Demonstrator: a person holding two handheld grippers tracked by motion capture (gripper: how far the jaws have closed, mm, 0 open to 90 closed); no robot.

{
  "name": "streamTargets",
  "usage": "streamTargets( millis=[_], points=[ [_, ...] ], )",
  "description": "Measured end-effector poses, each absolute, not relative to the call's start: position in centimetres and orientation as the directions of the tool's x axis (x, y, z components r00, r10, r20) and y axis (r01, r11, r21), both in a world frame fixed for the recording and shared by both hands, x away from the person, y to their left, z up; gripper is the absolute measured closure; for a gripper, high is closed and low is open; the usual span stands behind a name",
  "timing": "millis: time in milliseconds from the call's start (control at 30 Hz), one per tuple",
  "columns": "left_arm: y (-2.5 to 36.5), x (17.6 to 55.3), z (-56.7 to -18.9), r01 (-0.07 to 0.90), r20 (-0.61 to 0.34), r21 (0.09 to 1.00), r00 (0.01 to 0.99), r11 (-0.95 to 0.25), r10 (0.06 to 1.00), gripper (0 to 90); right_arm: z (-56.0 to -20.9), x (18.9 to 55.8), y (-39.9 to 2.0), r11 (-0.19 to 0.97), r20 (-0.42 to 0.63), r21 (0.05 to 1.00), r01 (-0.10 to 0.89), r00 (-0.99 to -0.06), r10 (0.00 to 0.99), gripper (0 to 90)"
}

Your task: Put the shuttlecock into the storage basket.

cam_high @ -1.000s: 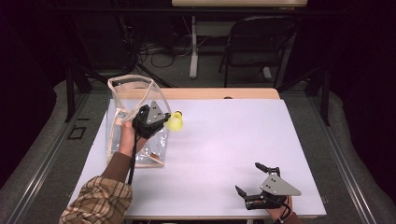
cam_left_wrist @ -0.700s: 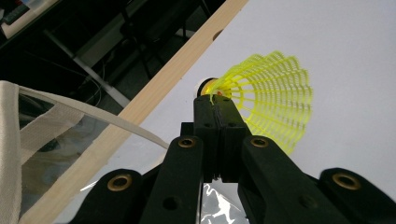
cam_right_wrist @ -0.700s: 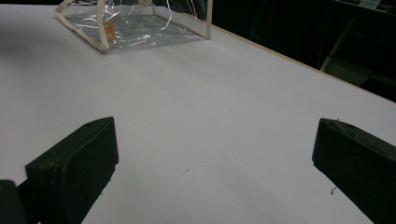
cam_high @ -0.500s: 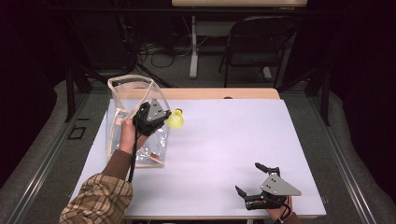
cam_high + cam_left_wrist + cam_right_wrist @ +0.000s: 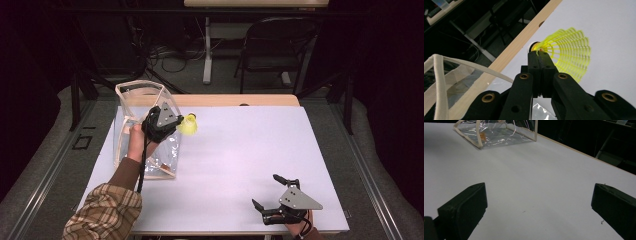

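Note:
My left gripper (image 5: pixel 176 121) is shut on a yellow plastic shuttlecock (image 5: pixel 188 125), held in the air beside the right wall of a clear plastic bag with cream trim (image 5: pixel 131 95). In the left gripper view the closed jaws pinch the shuttlecock (image 5: pixel 569 53) near its white cork, with the bag's trim (image 5: pixel 439 75) at the lower left. My right gripper (image 5: pixel 274 191) rests open near the table's front right edge, nothing between its jaws. The right gripper view shows the bag (image 5: pixel 496 133) far off across the white table.
The white table top (image 5: pixel 250 145) has a wooden strip (image 5: pixel 235 100) along its far edge. Behind the table stand a dark folding chair (image 5: pixel 280 47) and a desk leg with cables on the floor. A plaid sleeve (image 5: pixel 105 215) enters at the bottom left.
The left gripper with the shuttlecock has shifted slightly; the shuttlecock stays beside the bag's right wall. The right gripper has not moved.

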State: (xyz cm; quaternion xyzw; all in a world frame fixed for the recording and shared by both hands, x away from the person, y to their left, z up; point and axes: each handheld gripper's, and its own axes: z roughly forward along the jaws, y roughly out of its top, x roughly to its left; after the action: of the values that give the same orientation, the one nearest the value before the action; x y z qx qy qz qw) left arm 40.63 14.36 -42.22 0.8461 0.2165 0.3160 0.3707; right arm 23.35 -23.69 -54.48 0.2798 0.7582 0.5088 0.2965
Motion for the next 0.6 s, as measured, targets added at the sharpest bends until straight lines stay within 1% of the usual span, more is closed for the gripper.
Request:
streamTargets(
  millis=[600],
  points=[
    [14.33,40.97,-41.48,0.123,0.375,0.767,0.711,-0.630,0.595,89.8,-54.45,23.31,-23.69,0.324,-0.164,0.938,0.122,-0.666,0.727,0.0]
  ],
)
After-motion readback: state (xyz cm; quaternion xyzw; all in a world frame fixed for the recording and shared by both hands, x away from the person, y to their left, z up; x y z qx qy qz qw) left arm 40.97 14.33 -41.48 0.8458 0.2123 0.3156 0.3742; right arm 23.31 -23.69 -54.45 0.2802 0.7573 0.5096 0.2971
